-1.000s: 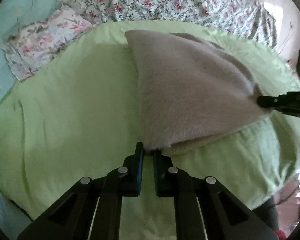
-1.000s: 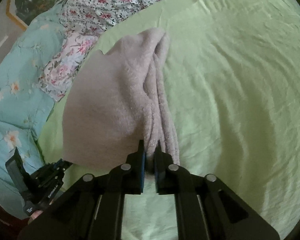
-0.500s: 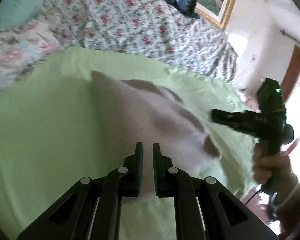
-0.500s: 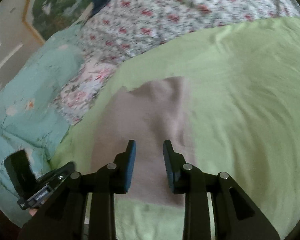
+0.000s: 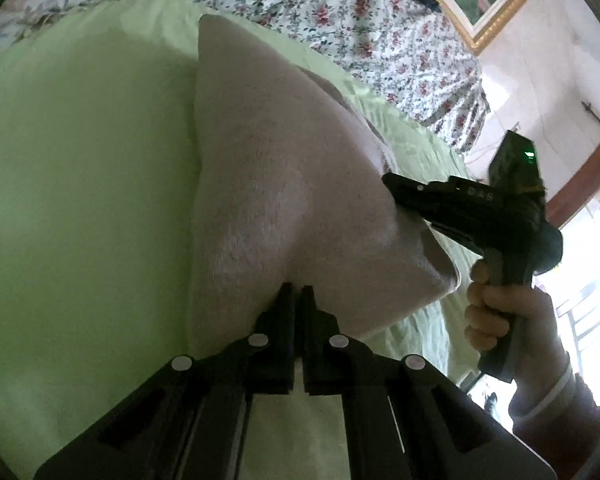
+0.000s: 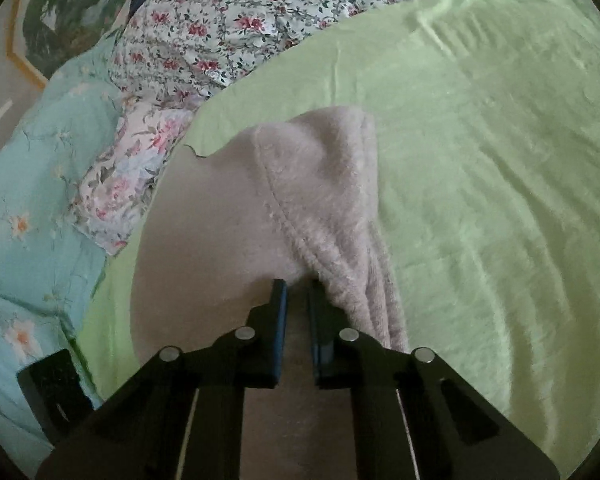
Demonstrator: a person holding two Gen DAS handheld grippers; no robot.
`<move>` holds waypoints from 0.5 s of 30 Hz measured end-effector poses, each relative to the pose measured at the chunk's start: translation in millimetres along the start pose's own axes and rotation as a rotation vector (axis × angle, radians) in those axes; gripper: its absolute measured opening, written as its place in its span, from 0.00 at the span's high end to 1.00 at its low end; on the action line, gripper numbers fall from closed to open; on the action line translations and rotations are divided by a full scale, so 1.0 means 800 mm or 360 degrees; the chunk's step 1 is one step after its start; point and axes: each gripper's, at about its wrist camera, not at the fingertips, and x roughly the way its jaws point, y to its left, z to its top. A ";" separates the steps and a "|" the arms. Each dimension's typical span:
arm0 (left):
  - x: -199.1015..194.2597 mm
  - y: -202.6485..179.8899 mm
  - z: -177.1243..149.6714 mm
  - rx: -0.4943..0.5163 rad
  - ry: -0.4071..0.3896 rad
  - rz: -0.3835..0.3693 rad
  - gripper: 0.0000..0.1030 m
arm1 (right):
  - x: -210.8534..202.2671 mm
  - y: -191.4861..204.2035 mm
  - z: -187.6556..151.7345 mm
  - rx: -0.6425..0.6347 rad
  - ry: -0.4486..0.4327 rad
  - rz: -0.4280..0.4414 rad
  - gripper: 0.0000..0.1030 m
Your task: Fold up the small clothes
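1. Left wrist view, nearest first: the left hand-held gripper (image 5: 295,294) has its two fingers drawn almost together, and the near edge of the pinkish-grey fleece garment (image 5: 284,184) meets their tips. Whether cloth is actually pinched there I cannot tell; the fingertips cover the spot.
2. The garment lies on the light green sheet (image 5: 84,168) of the bed. Its long axis runs from the gripper away toward the floral bedding (image 5: 340,12), narrowing to a corner at the far end.
3. To the right, the right hand-held gripper (image 5: 392,184) reaches in sideways, its tips against the garment's right edge. The person's right hand (image 5: 496,312) wraps the handle below, partly cut off by the frame.
4. Right wrist view, nearest first: the right gripper's (image 6: 297,288) fingers stand a narrow way apart with grey cloth between and under them; a grip cannot be confirmed from here.
5. The garment (image 6: 312,184) points away from the gripper, a stitched seam running down a folded layer whose thick edge hangs just right of the fingertips.
6. At lower left a black piece of the left gripper (image 6: 56,392) pokes in, mostly cropped.
7. Beyond lie a floral pillow (image 6: 132,184), a turquoise flowered cover (image 6: 28,208) and a framed picture (image 6: 64,8), blurred.
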 end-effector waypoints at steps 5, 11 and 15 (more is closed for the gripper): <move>-0.007 -0.013 -0.010 0.0027 0.0008 0.0074 0.99 | -0.037 0.032 -0.035 -0.0182 -0.0015 -0.0045 0.86; -0.010 -0.030 -0.015 0.0110 0.0049 0.0214 0.98 | -0.049 0.008 -0.093 -0.0272 0.0082 -0.0254 0.84; -0.011 -0.042 -0.018 0.0152 0.0064 0.0300 0.98 | -0.056 -0.004 -0.095 -0.0192 0.0071 -0.0199 0.85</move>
